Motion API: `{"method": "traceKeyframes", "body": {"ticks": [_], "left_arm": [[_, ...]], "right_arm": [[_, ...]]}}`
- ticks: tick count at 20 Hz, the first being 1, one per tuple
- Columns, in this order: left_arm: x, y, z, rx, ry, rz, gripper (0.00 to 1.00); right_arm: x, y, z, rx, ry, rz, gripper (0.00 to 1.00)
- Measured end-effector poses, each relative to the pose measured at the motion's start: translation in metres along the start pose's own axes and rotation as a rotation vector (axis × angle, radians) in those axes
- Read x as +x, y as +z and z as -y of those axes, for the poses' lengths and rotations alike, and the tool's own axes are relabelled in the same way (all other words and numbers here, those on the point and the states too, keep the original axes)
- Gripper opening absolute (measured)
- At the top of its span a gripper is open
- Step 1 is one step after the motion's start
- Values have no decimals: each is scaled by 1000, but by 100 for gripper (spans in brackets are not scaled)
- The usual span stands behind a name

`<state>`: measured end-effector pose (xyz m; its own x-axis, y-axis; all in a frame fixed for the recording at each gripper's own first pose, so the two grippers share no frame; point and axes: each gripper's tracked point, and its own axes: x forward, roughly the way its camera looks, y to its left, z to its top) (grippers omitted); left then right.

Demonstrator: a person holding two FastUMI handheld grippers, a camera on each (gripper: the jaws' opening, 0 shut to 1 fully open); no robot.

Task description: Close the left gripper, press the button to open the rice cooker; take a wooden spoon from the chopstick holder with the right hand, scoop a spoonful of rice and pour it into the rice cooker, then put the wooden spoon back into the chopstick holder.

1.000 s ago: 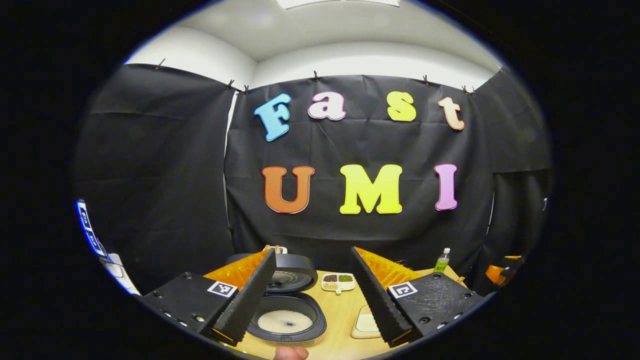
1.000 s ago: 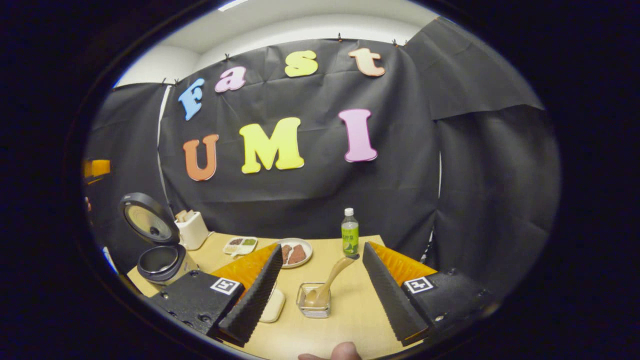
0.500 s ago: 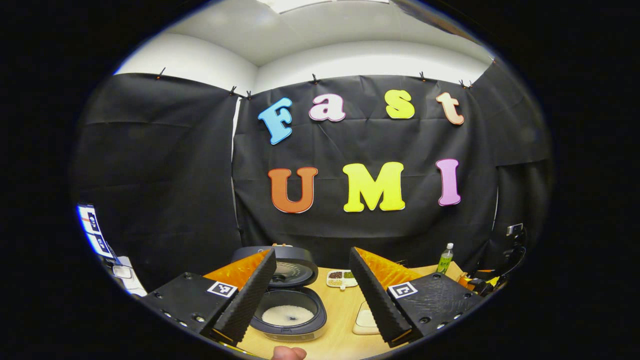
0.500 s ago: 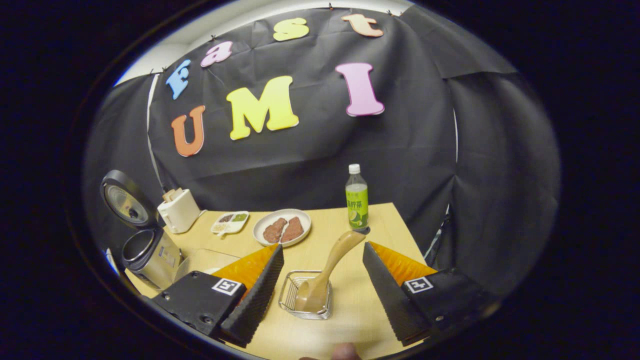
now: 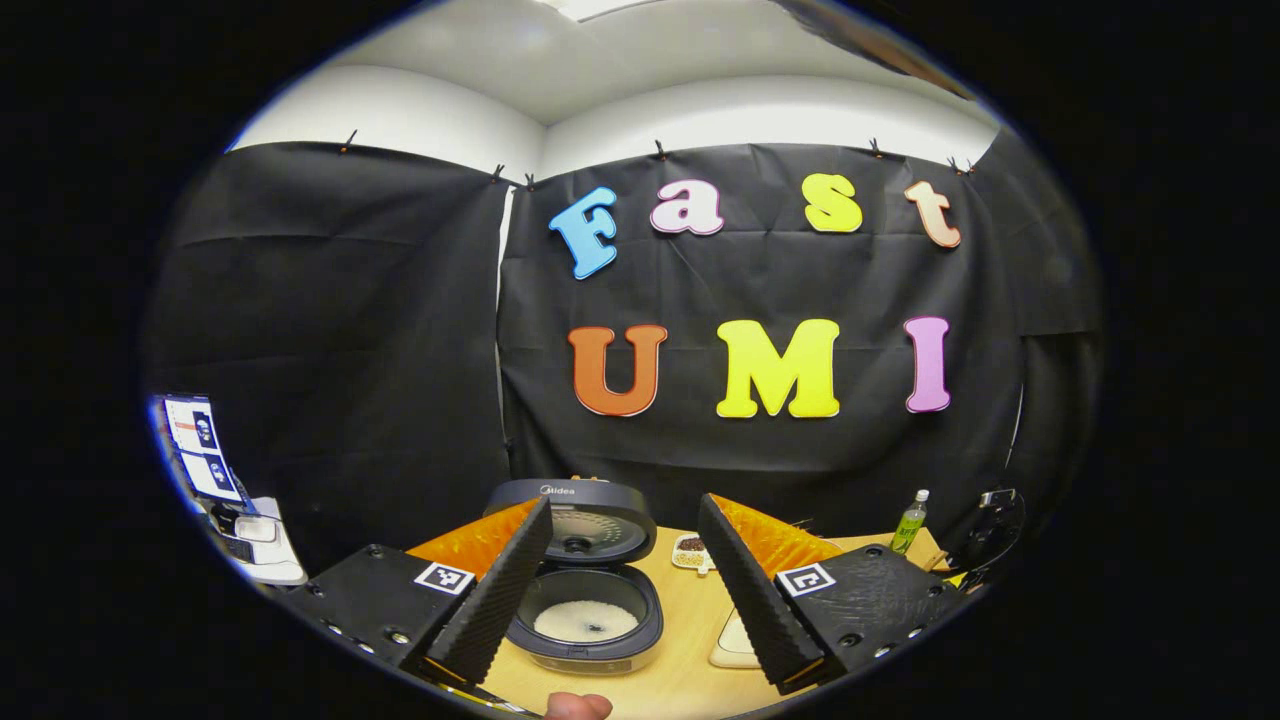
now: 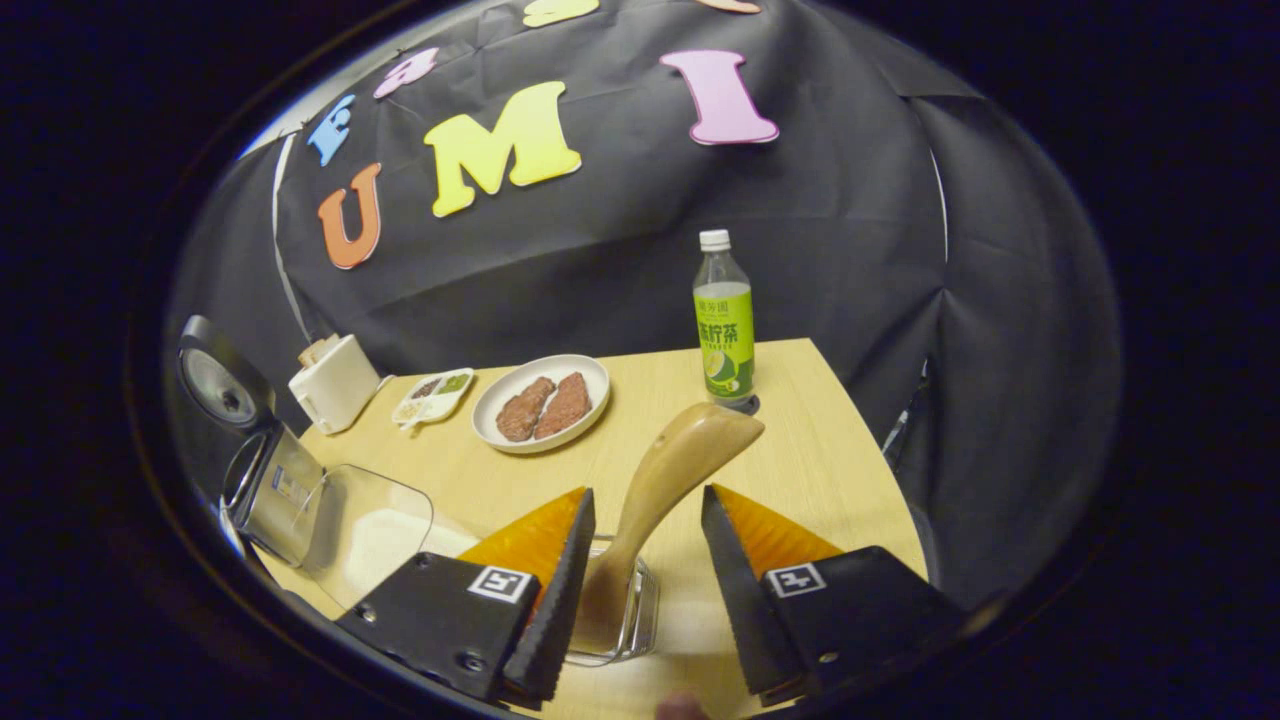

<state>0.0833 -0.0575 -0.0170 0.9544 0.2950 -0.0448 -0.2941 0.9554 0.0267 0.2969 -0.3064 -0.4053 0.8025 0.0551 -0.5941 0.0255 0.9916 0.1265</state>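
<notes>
The wooden spoon's (image 6: 660,480) bowl is hidden behind the right tongs (image 6: 640,590).

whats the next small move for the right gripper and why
Probably ease the right gripper a little further in and shut it on the spoon. Its handle already stands tilted between the open fingers, the spoon sits in the wire holder, and nothing grips it yet. The cooker is already open with rice inside, so picking up the spoon comes next.
</notes>
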Motion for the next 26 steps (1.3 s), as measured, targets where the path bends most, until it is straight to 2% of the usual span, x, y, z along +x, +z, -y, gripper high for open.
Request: {"method": "traceKeyframes", "body": {"ticks": [1, 2, 3, 4, 7, 8, 10, 15, 20, 26], "left_arm": [[-1, 1, -1, -2, 6, 1, 95], [-1, -1, -4, -2, 13, -4, 95], [-1, -3, -6, -2, 22, -10, 95], [-2, -3, -9, -3, 28, -13, 95], [-1, -5, -12, -10, 35, -22, 94], [-2, -6, -11, -12, 32, -25, 94], [-3, -8, -11, -10, 24, -31, 95], [-4, -12, -9, -11, -7, -37, 95], [4, -17, -11, -27, -58, -51, 95], [9, -14, -36, -58, -98, -46, 95]], "right_arm": [[2, 0, -2, -4, 7, -4, 66], [1, 1, -5, -6, 11, -3, 46], [1, 1, -7, -4, 11, -2, 41], [-2, 2, -12, 5, 26, -2, 30], [-13, 3, -28, 22, 60, -8, 21], [-16, 3, -29, 18, 56, -6, 14], [-25, 9, -30, 18, 43, 12, 9], [-50, 30, -36, 11, 22, 55, 8], [-85, 63, -51, -48, -44, 128, 8], [-114, 92, -141, -117, 3, 196, 8]]}}
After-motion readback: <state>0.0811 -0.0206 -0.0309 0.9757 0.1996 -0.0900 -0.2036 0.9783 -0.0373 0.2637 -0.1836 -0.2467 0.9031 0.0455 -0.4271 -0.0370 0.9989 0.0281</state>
